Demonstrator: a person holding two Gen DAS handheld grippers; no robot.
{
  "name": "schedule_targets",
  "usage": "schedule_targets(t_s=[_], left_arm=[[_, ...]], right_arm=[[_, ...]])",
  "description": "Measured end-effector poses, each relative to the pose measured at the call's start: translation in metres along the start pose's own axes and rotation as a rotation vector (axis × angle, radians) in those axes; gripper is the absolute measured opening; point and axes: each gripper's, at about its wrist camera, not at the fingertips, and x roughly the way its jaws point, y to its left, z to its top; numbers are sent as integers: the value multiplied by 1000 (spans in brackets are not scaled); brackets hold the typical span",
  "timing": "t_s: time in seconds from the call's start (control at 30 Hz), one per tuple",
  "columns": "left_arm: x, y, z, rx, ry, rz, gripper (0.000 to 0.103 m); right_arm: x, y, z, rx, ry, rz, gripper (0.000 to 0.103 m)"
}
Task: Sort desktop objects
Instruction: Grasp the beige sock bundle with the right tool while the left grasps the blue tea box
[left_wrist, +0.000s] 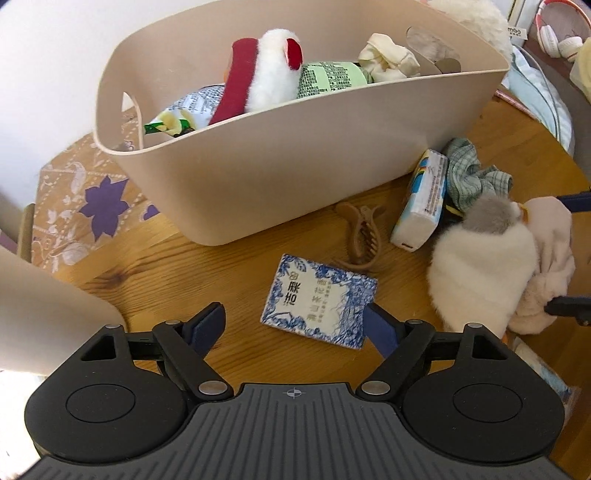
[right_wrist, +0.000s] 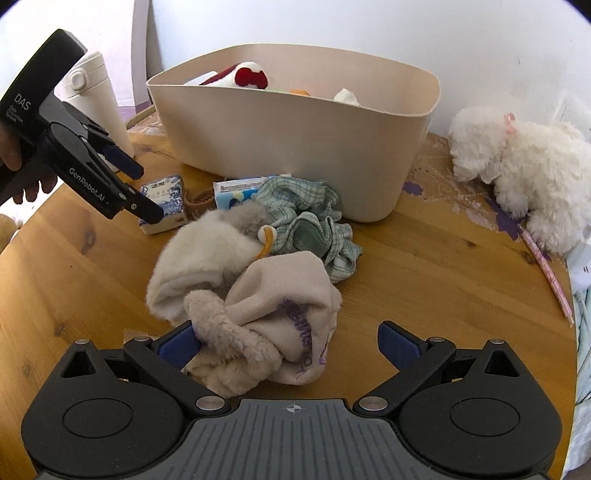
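Fleecy sock (right_wrist: 258, 321) (ribbed) between right gripper (right_wrist: 291, 345) fingers

wall (right_wrist: 332, 26): plain white | table (right_wrist: 424, 280): round, knotty wood | light: soft daylight

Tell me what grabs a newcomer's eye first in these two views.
The big beige bin at the back of the wooden table, stuffed with a red-and-white plush toy and packets. In front of it, a heap of soft things: a beige fleece garment right between the open right gripper, with a green checked cloth behind. The open left gripper hovers over a blue-and-white tissue pack.
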Motion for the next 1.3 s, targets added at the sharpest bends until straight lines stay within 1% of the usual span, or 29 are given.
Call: schedule_targets(t_s=[0.1,0.17,0.23,0.3,0.43,0.47,0.5,0.53,0.57,0.63,0.67,0.73,0.77,0.93,1.03,1.17,1.2,1.3], left_arm=[[6,-2,2,-7,17,-19,84],[12,-6,2,8,36,-19,84],[17,-10,2,26,50,-13,84],[20,-12,2,27,45,-4,84],[20,-10,5,-4,30,-4,82],[20,-10,5,-11,28,-9,73],[19,-10,5,-12,22,-13,69],[18,-11,4,-13,15,-11,68],[17,-12,4,-9,13,-4,67],[16,-15,1,1,13,4,67],[15,-15,-1,2,11,6,67],[13,-16,-5,-6,15,6,67],[11,-16,-8,-9,18,5,67],[2,-20,-19,-11,10,5,67],[-6,-21,-26,-14,-1,3,67],[-20,-17,-32,-9,-26,1,67],[-24,-18,-34,-5,-46,-6,67],[-39,-20,-38,-2,-64,4,67]], right_arm=[[3,-2,0,22,0,6,103],[4,-3,-1,33,0,11,103],[5,-3,-1,41,-1,22,96],[6,-4,-1,55,0,38,92],[8,-5,-1,82,8,75,77],[8,-5,-2,92,9,85,75],[8,-5,-2,100,9,92,69],[8,-5,-3,110,8,103,64],[8,-5,-3,117,8,109,63],[7,-6,-4,135,11,134,52],[6,-7,-5,142,12,141,50],[4,-8,-7,144,13,150,41],[2,-8,-8,142,12,150,39],[-9,-6,-16,124,11,137,32],[-20,-6,-21,108,-2,124,31],[-40,-9,-25,122,-44,101,31],[-45,-10,-25,124,-57,97,31],[-61,-16,-20,126,-96,82,31]])
